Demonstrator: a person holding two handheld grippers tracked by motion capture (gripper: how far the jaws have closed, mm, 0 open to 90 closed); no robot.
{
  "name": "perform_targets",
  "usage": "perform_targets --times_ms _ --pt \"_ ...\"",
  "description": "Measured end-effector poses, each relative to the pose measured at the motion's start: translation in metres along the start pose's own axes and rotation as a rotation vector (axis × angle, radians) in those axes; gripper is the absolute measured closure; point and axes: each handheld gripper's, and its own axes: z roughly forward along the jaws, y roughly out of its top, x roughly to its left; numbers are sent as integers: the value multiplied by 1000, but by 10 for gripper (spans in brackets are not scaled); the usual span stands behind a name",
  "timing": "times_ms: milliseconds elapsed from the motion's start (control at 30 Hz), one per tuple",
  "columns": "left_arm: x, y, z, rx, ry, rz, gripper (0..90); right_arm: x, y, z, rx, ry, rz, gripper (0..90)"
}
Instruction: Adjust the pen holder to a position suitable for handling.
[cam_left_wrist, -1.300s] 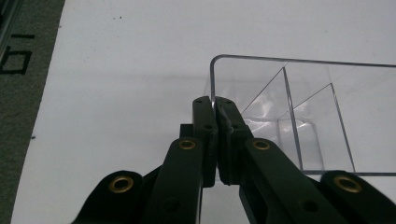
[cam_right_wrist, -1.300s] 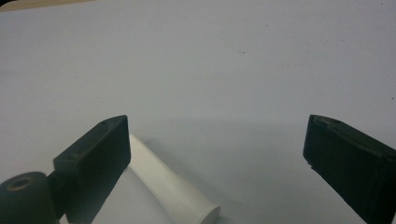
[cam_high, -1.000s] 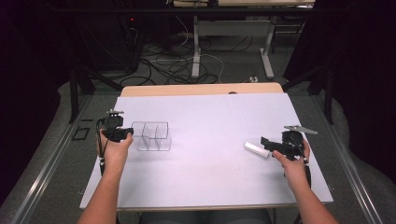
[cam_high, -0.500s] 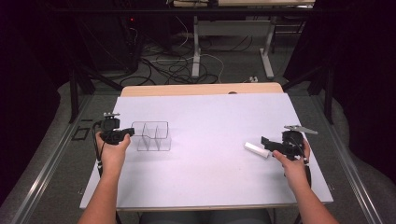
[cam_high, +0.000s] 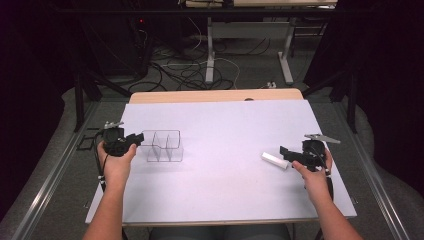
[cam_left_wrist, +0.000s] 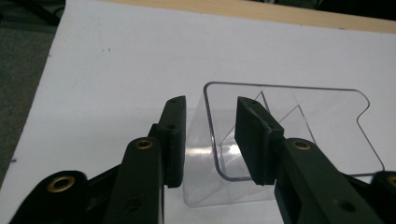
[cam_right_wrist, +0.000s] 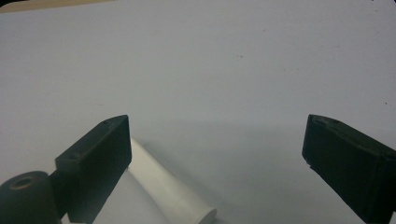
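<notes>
Since the earlier frames little had shifted on the table (cam_high: 225, 200): the clear divided box (cam_high: 163, 146) sat in the same spot near the left edge, and the white tube (cam_high: 274, 161) lay where it had, near the right edge. The change was in the left gripper (cam_high: 136, 140), whose jaws had just been opening; in the left gripper view they stood a little apart on either side of the box's near wall (cam_left_wrist: 208, 116), one outside and one inside, with a visible gap to each pad, so nothing was clamped. The right gripper (cam_high: 285, 151) had kept its place and its spread, jaws wide apart, and in the right gripper view the tube (cam_right_wrist: 168, 186) lay on the sheet just beside the left-hand jaw, ungripped. Counted up: one box, with what looked like three compartments, one tube, two grippers, two hands on them.
</notes>
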Motion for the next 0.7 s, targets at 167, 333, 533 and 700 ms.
perform_targets --times_ms 167,333,533,700 --pt "4 -1 -2 -69 -23 1 533 0 0 0 0 -3 2 79" --pt "9 -3 -3 -98 -39 11 460 0 0 1 6 -3 3 80" --pt "16 -5 -5 -152 -10 40 381 0 1 3 5 -6 -10 83" --pt "24 -7 -6 -174 20 66 372 3 2 6 12 -5 -8 83"
